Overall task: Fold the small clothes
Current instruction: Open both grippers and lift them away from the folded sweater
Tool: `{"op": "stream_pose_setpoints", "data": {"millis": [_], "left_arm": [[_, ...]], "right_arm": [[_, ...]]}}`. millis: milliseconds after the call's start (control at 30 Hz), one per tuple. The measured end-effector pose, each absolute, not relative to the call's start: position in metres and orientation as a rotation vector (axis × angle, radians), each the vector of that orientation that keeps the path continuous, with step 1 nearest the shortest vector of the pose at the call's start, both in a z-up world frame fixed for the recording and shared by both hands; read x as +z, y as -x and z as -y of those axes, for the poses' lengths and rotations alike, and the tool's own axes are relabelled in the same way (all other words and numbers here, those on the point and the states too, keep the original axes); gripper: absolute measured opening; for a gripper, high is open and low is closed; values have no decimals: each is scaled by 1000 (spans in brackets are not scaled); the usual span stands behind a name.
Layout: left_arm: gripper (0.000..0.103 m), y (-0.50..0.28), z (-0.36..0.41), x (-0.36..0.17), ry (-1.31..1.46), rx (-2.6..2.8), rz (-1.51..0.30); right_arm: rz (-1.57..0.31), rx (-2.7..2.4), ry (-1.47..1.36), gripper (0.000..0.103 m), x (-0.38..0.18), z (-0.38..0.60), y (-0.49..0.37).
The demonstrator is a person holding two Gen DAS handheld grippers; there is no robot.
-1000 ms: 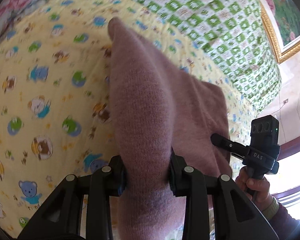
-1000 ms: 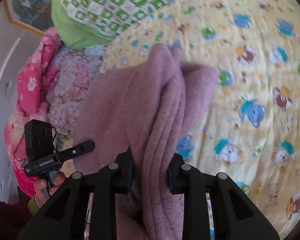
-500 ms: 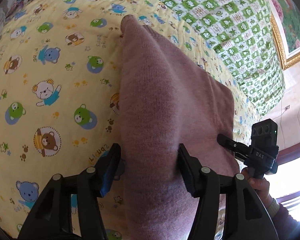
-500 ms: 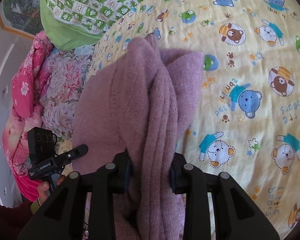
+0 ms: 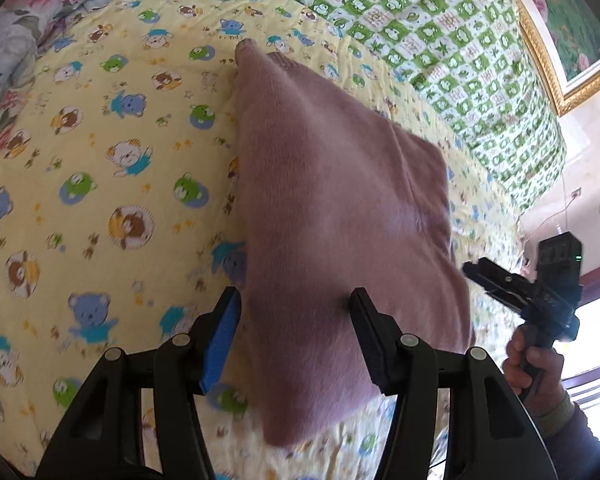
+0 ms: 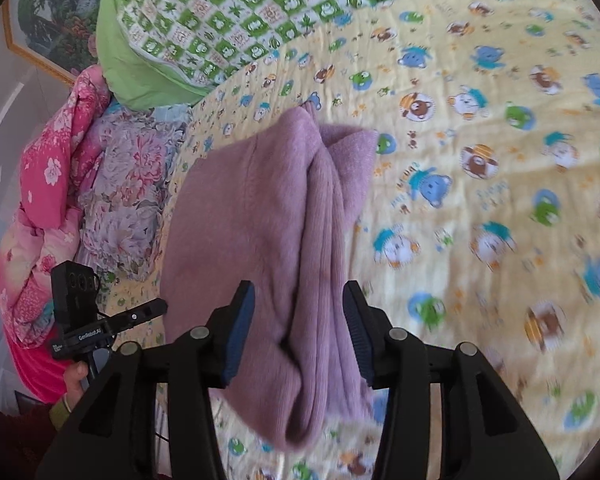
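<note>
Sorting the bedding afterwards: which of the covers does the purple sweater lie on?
The yellow bear-print sheet. The sweater lies on it, apart from the green checked quilt and the pink floral quilts.

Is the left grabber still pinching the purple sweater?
Apart, mostly. In the left wrist view the left gripper stands open: yellow sheet shows between its blue pad and the purple sweater. The other finger's contact is unclear.

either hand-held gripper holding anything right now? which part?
Nothing is held. Both the left hand-held gripper and the right hand-held gripper are open, fingers straddling the near edge of the folded mauve sweater on the bed.
</note>
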State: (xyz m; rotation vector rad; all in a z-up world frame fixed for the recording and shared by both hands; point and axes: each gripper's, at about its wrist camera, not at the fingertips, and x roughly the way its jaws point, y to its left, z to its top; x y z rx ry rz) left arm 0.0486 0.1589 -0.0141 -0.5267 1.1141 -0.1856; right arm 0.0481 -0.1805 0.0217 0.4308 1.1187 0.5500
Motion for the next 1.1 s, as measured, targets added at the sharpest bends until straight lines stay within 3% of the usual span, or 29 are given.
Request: {"op": "stream_pose_setpoints", "data": {"millis": [133,333,367,433,467,533,767,1000,1067,1100], "left_arm": [[58,-30,-157,-14,502,-186,-1127],[59,-11,-148,-20,436,-186,-1159],[59,-8,-145,-23,419,-186,-1169],[59,-4,-141,-27,394,-194,-1182],[59,-2,-138,-30,378,-195,-1190],[59,1,-134,-37,354,-196,-1208],[61,6,-126,-54,321,-195,-1231],[59,16,-128,-35,314,-182,-1202],[59,21,-128,-28,309,-172,-1187],[60,25,-127,-23,305,-164,-1174]], "right_arm": [[-1067,508,-336,60,35,171,-20],[-1102,521,-207,59,21,148,0],[-1121,520,-184,54,15,145,1],[-1166,522,-164,20,2,143,3],[-1175,515,-162,14,-2,144,2],[-1169,505,-191,12,-2,152,0],[-1236,441,-216,12,-29,171,-2],[-1146,440,-188,14,5,172,17],[-1120,436,-180,20,14,170,21],[-1100,438,-182,30,20,170,25]]}}
